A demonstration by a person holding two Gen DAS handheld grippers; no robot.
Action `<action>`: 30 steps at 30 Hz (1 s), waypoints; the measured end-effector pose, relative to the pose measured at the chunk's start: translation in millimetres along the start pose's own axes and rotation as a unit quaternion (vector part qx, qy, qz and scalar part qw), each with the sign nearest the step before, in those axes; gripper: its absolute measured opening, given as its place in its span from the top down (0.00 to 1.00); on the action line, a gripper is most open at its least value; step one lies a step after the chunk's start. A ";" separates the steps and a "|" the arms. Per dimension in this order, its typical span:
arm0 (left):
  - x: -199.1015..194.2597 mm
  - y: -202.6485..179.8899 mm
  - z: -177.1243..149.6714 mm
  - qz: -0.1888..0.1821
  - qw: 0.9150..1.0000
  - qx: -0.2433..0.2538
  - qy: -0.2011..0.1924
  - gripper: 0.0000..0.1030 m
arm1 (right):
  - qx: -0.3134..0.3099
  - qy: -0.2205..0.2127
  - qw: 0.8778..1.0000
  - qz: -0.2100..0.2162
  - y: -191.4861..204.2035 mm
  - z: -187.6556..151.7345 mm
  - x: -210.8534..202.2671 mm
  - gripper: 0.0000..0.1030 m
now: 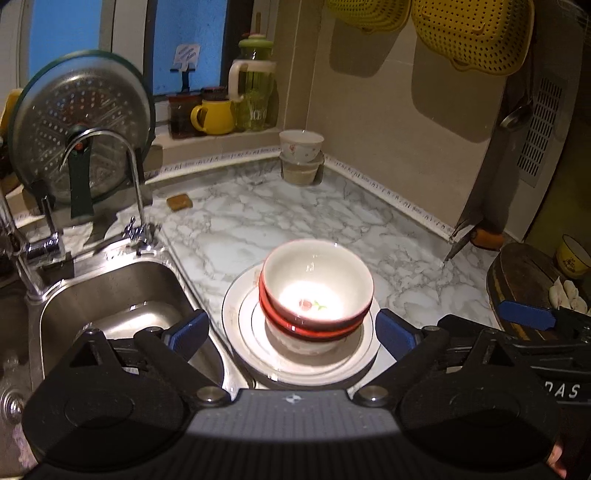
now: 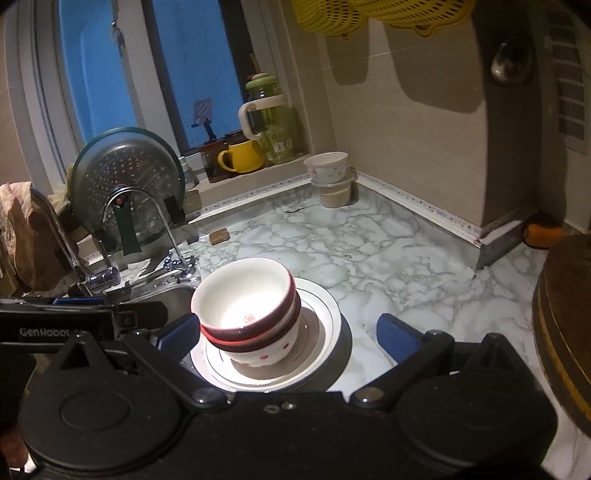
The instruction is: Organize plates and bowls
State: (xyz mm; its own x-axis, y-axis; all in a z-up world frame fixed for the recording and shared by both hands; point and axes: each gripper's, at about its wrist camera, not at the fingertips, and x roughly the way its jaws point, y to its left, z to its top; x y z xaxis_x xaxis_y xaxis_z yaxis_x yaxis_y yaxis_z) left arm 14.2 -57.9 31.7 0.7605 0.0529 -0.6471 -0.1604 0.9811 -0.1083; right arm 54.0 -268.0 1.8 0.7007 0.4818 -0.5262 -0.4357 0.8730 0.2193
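Both wrist views near, angled down, sharing stacked bowls (image 1: 317,291).

The stacked bowls (image 1: 317,291) hide the middle of the plates (image 1: 236,332) beneath them. The yellow colanders (image 1: 472,33) overhead are cut off by the top edge, and the chopping board (image 2: 565,332) runs off the right.

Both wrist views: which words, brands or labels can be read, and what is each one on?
"GenRobot", end cut off: on the left tool's black body, right wrist view.
"DAS", start hidden: on the right tool's black body, left wrist view.
"ICE", further letters unclear: on the glass jar on the sill.
Small marks on the white edge strip: too small to read.
Paper tag at the window: blurred.
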 end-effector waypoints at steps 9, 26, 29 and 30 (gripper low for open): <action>-9.7 0.0 -10.9 0.008 1.000 -0.026 0.012 0.05 | 0.006 -0.007 1.000 -0.018 2.6 -9.2 -12.0 0.00; -25.3 -4.3 -20.9 0.040 0.999 -0.019 0.002 0.05 | 0.006 -0.005 1.000 -0.014 6.6 -13.6 -21.3 0.01; -28.5 -5.7 -20.7 0.046 0.999 -0.012 -0.004 0.05 | 0.003 -0.008 1.000 -0.012 8.2 -13.3 -23.3 0.01; -29.0 -5.9 -20.4 0.047 0.999 -0.011 -0.005 0.05 | 0.003 -0.009 1.000 -0.011 8.6 -13.5 -24.0 0.01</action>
State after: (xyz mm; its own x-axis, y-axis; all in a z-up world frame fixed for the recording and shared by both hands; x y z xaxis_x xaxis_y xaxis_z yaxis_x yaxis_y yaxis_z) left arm -19.8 -69.0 35.7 0.7480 0.1467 -0.6473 -0.2452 0.9674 -0.0641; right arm 25.8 -273.1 5.2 0.7205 0.4633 -0.5160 -0.4168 0.8840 0.2117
